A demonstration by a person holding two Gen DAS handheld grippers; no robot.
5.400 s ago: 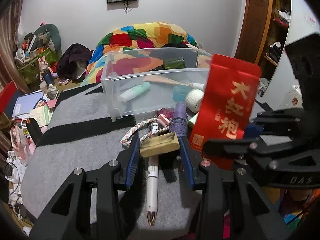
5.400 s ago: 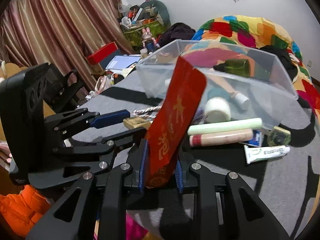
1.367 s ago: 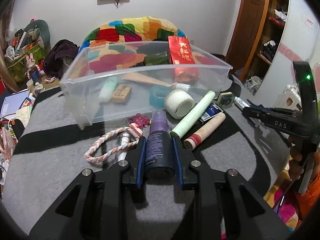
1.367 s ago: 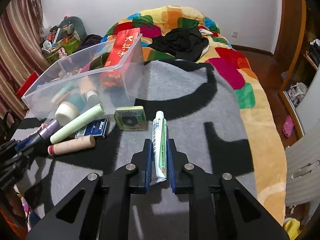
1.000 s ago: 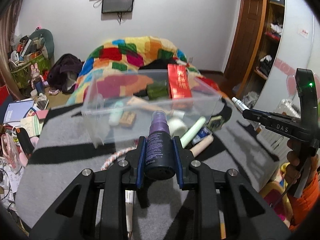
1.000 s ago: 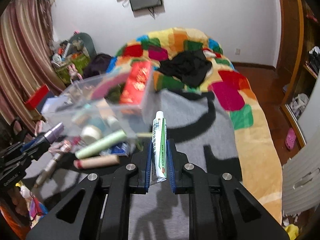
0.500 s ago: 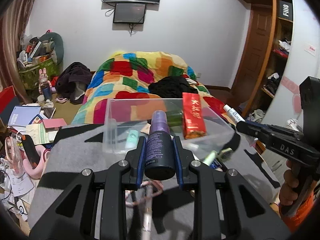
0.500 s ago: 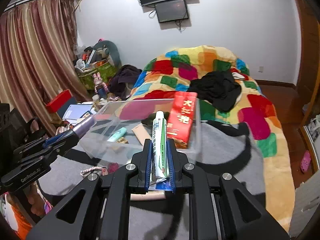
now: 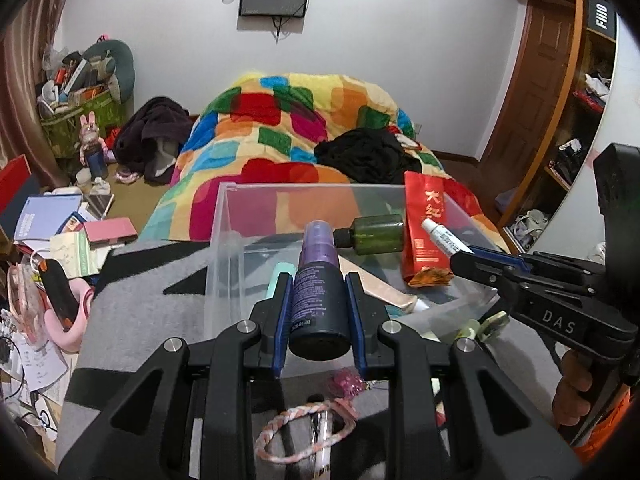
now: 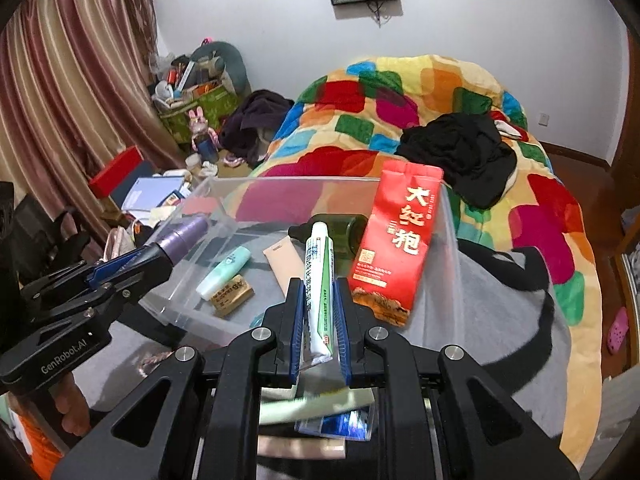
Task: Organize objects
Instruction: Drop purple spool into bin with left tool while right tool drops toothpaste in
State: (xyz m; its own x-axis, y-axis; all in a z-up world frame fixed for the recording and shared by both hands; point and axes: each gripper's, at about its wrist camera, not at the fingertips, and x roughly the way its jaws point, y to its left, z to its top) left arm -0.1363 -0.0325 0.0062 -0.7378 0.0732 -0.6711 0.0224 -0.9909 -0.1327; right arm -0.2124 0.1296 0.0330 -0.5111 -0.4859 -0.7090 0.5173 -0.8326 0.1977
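My left gripper (image 9: pixel 319 308) is shut on a dark spray bottle with a purple cap (image 9: pixel 318 280), held above the near wall of the clear plastic bin (image 9: pixel 224 240). My right gripper (image 10: pixel 319 320) is shut on a white and green toothpaste tube (image 10: pixel 319 280), held over the bin's (image 10: pixel 448 248) near side. Each gripper shows in the other's view: the right gripper (image 9: pixel 476 256) and the left gripper (image 10: pixel 132 264). In the bin lie a red tea packet (image 10: pixel 396 248), a green bottle (image 9: pixel 376 234), a mint tube (image 10: pixel 224 272), a beige tube (image 10: pixel 286 264) and a small tan bar (image 10: pixel 234 294).
On the grey blanket below lie a braided cord (image 9: pixel 304 436), a pen (image 9: pixel 322 448), a pink charm (image 9: pixel 348 382), a pale green tube (image 10: pixel 316 404) and a blue box (image 10: pixel 336 424). A colourful quilt (image 9: pixel 304 120) lies behind the bin. Clutter fills the floor at left (image 9: pixel 60 224).
Both grippers have moved forward and closer to the bin, with the spray bottle and the toothpaste tube still held. The bin now looms larger under both.
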